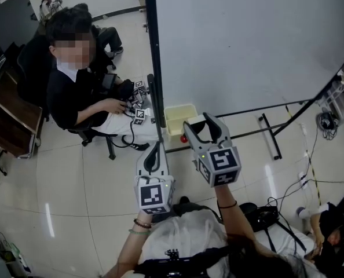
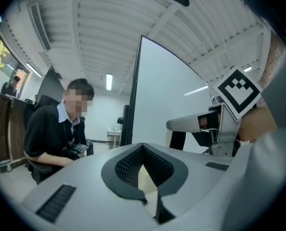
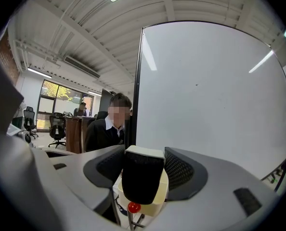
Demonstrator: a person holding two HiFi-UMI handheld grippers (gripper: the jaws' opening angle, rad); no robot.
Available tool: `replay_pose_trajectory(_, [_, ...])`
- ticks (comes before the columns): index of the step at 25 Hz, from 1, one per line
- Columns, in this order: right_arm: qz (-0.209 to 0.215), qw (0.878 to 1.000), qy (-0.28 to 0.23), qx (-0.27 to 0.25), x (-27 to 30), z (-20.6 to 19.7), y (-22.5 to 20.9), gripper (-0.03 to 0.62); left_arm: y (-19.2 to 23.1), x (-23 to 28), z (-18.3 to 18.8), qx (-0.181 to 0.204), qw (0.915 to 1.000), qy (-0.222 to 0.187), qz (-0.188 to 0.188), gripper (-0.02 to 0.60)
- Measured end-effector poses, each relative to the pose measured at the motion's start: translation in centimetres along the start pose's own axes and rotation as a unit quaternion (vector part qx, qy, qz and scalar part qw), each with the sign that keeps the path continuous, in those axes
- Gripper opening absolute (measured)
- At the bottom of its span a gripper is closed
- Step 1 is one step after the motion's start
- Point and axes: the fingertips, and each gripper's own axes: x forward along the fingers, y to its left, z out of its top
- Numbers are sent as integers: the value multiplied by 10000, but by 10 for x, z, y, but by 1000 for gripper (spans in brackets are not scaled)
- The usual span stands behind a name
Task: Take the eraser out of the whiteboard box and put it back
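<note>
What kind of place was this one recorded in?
Most likely an open-plan office or lab: a freestanding whiteboard, a seated person near a wooden desk, and office chairs by windows in the right gripper view. The right gripper holds the eraser.

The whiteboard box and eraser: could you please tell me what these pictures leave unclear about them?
Inside of the box: right gripper view, the eraser blocks it; head view, too small.
The eraser: head view, hidden by the right tool.
The red knob under the box: too small to identify.
</note>
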Motion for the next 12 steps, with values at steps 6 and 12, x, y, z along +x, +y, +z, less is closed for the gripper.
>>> replay_pose_trajectory(6, [-109, 9998, 141, -45, 17, -9, -2, 265, 16, -7, -7, -16, 9996, 112, 271, 3])
replay_pose_trajectory(12, [-174, 9961, 788, -371, 57, -50, -7, 265, 25, -10, -9, -88, 9986, 151, 499, 3])
